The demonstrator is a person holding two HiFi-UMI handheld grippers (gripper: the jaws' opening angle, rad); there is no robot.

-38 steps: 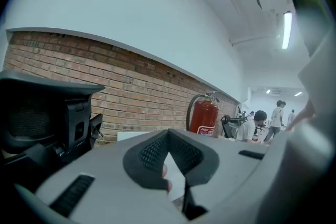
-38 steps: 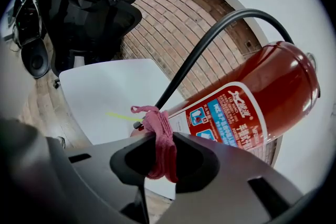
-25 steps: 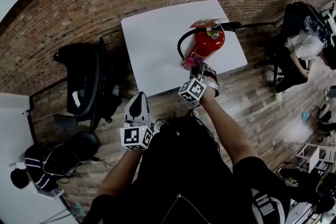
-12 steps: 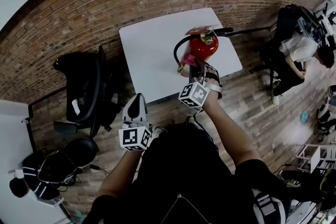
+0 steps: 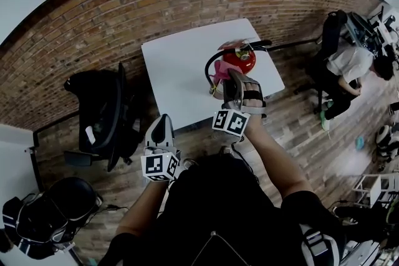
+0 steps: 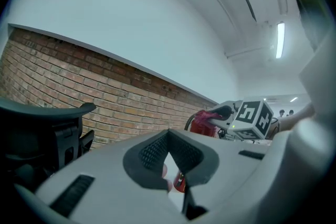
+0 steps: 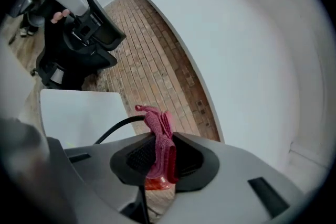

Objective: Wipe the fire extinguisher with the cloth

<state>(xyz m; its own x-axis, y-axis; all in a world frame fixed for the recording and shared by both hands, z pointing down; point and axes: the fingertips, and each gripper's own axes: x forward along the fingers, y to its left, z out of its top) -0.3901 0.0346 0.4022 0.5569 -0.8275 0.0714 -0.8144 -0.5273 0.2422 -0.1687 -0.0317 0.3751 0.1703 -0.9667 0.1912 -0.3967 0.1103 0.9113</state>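
Dark top with short dark sleeves; the left gripper (image 5: 162,126) is a pale grey shell with a black wedge along its back; the right gripper (image 5: 234,85) matches, banded in black; each bears a white cube of black square markers; pads (image 6: 151,151) black and ribbed.

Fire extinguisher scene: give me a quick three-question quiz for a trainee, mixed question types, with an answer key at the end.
1. True or false: the left gripper is touching the fire extinguisher.
2. What is between the jaws of the right gripper?
A) a black hose
B) a pink cloth
C) nothing
3. Fill in the blank: the fire extinguisher stands on a white ____.

Key
1. False. It is held low near the person's body, apart from the extinguisher, with nothing in its jaws.
2. B
3. table
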